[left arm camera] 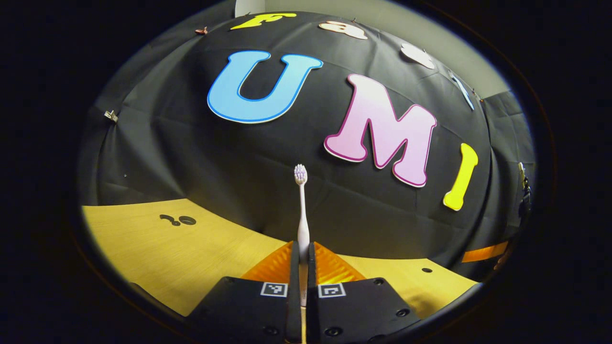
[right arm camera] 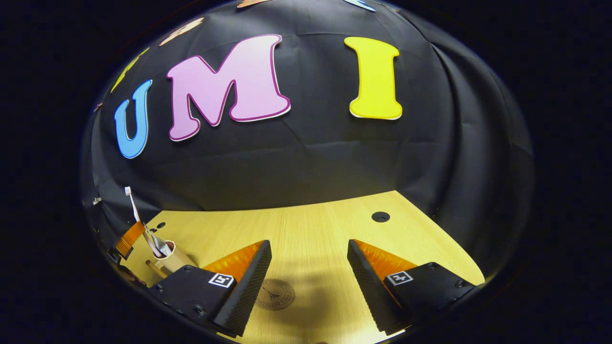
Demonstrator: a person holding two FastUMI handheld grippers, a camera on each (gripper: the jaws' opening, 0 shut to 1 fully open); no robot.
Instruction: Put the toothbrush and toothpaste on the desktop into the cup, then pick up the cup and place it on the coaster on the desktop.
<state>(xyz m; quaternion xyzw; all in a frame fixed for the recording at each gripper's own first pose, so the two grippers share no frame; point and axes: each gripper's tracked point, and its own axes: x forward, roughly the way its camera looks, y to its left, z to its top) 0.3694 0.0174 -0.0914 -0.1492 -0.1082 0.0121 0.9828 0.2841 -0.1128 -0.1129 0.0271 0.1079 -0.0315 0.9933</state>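
1. Right gripper view looks across the pale wooden surface (right arm camera: 315,229), the largest thing here, which runs back to the black cloth wall and has a round dark hole (right arm camera: 380,216) toward its far right.
2. The right claw (right arm camera: 309,267) hovers low over the surface with its two ribbed black fingers wide apart and nothing between them.
3. Below that gap lies the round brown coaster (right arm camera: 275,294), flat on the surface; the left finger covers its near-left edge, and the mark printed on it is too faint to make out.
4. At the far left edge of the same view stands the tan cup (right arm camera: 178,258), upright but partly cut off by the finger housing; something silvery sits inside its mouth, too small to identify.
5. Left gripper view shows the left claw (left arm camera: 302,267) closed tight, both fingers pressing on the handle of the toothbrush (left arm camera: 302,224).
6. The toothbrush's long axis runs straight up and forward along the fingers, bristle head at the top against the cloth wall; its lower handle is hidden between the fingers.
7. In the right gripper view the toothbrush stands over the cup, tilted slightly, head up; whether its base is inside the cup cannot be told.
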